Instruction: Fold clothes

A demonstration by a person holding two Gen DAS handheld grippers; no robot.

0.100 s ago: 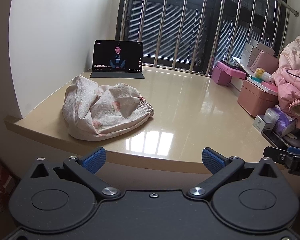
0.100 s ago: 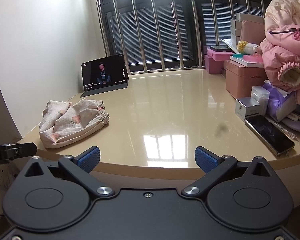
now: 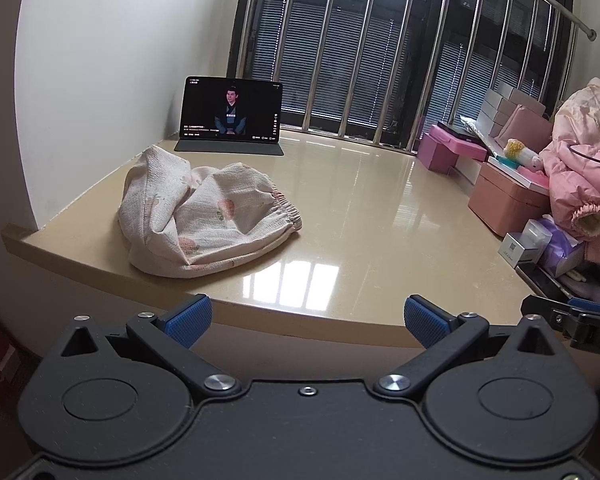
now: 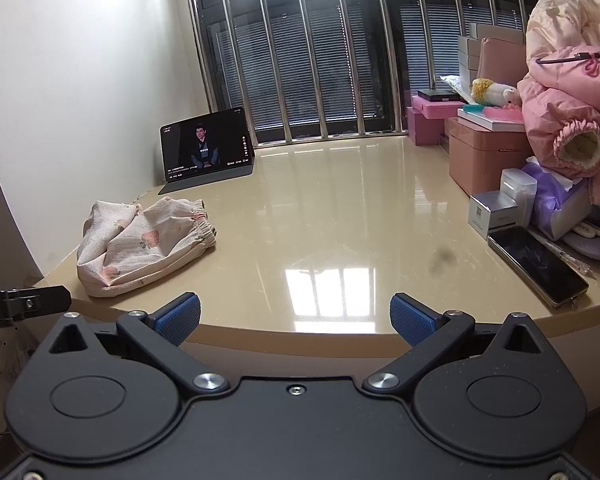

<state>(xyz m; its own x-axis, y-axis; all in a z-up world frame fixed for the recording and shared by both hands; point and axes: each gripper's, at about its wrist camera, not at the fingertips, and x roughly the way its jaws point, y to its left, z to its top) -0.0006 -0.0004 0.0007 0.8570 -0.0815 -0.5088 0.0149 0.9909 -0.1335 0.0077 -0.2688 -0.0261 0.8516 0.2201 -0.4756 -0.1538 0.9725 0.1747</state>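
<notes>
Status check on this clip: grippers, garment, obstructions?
Left gripper open, empty. Right gripper open, empty. Garment crumpled, unfolded, on counter. Nothing between grippers and garment.

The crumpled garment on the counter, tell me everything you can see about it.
The garment is a small piece of cream, crinkle-textured cloth printed with pink peach-like shapes. A gathered elastic band runs along its right end. It lies unfolded in a rumpled heap on the beige counter, near the front left corner, in front of the tablet. Neither gripper touches it.
</notes>
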